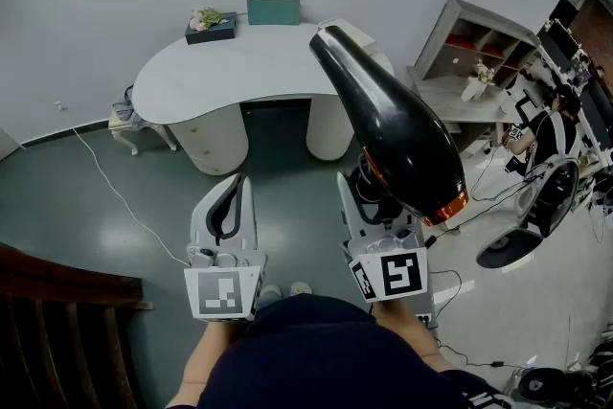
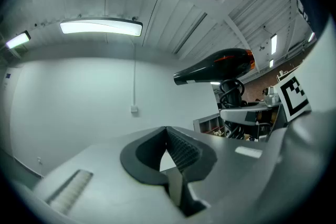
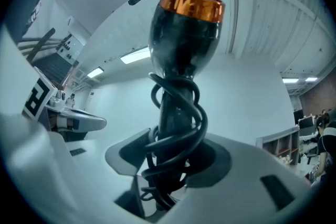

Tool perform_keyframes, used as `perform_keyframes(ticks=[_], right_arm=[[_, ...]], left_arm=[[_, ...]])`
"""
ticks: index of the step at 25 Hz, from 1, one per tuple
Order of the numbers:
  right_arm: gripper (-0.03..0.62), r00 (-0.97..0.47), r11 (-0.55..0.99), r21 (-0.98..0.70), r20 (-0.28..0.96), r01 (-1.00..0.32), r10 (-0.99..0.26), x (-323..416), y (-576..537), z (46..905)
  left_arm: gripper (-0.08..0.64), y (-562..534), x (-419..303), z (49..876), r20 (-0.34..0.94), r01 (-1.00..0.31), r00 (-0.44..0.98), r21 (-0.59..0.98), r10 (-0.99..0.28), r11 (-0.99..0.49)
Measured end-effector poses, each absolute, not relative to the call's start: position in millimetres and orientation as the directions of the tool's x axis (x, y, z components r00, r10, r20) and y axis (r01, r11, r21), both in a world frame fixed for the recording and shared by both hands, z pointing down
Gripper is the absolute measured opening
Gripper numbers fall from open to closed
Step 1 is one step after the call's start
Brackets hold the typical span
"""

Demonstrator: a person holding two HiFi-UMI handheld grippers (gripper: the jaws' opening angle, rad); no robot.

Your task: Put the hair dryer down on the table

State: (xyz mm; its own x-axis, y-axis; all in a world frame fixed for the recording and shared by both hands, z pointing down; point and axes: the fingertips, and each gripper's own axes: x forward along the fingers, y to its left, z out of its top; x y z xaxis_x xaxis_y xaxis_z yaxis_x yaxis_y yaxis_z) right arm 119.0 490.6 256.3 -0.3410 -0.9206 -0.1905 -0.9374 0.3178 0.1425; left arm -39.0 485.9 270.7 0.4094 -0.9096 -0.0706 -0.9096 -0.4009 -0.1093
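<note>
A: Layout, biggest first?
B: Grey-green floor [image 1: 287,177]. A white kidney-shaped table [image 1: 239,72] stands against the wall ahead of the person, with an open shelf unit [image 1: 479,43] to its right.
A: Hair dryer?
B: The hair dryer [image 1: 393,129] is in the air, not on the table. Black body, orange ring [image 3: 191,2] at the wide end. In the head view the narrow end points at the table's right end and overlaps it.
A: Held by?
B: The right gripper [image 3: 170,160]. Its jaws are clamped on the handle, and the black cord [image 3: 178,128] is coiled round the handle between the pads. The body stands up above the jaws.
A: Left side?
B: The left gripper [image 2: 168,147] is beside the right one and points level. Its jaws are closed on each other, nothing in them.
A: Small stuff?
B: A teal box [image 1: 273,10] sits at the table's back edge, a dark tray of flowers [image 1: 211,24] just left of it. A white cable [image 1: 115,192] runs across the floor from the wall.
</note>
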Motion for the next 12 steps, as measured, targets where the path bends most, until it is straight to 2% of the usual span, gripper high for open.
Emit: perform_keyframes(ticks=[12], right_arm=[[0.215,-0.365,0.347,0.118,-0.208,-0.930,-0.908,137.5,485.2,259.8]], left_arm=[[0.011,484.7,-25.4,274.0,-0.086,-0.916,0.390,-0.141,-0.917,-0.377]])
